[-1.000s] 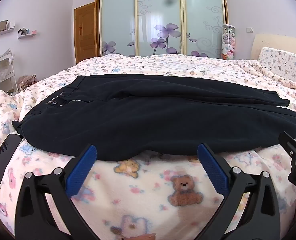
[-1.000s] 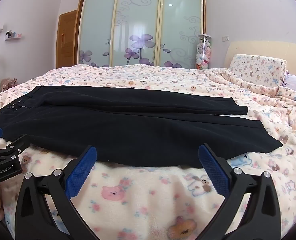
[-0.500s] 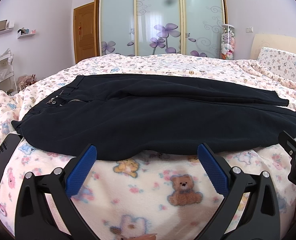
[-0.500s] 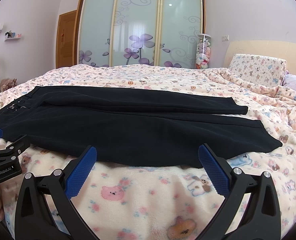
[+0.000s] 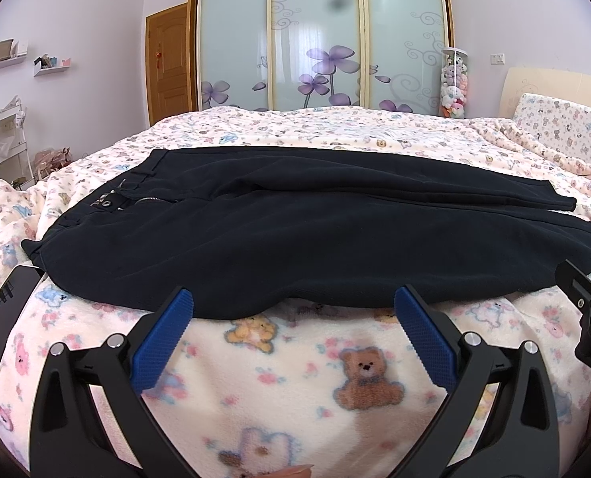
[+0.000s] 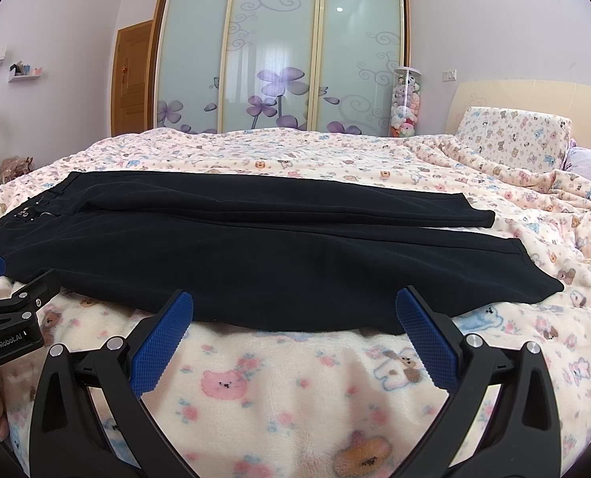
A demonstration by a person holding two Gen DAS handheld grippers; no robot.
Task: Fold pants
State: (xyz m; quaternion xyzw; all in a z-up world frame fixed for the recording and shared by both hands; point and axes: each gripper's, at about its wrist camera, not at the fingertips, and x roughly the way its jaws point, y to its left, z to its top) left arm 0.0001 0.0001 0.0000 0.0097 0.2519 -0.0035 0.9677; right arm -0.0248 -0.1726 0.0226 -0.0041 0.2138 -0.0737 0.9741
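Note:
Black pants (image 5: 315, 231) lie flat across the bed, waistband at the left, leg ends at the right, the far leg lying partly over the near one. They also show in the right wrist view (image 6: 255, 255). My left gripper (image 5: 293, 298) is open and empty, just short of the near edge of the pants by the seat. My right gripper (image 6: 295, 300) is open and empty, just short of the near edge of the legs. Each gripper shows at the edge of the other's view: the right one (image 5: 590, 318), the left one (image 6: 8, 318).
The bed has a pale bear-print blanket (image 5: 295, 378). A black phone (image 5: 4, 314) lies on it left of the waistband. A pillow (image 6: 514, 143) and headboard are at the right. A sliding wardrobe (image 6: 279, 59) and a door stand beyond the bed.
Both grippers have stayed nearly still, with a slight drift toward the pants. The pants have not moved.

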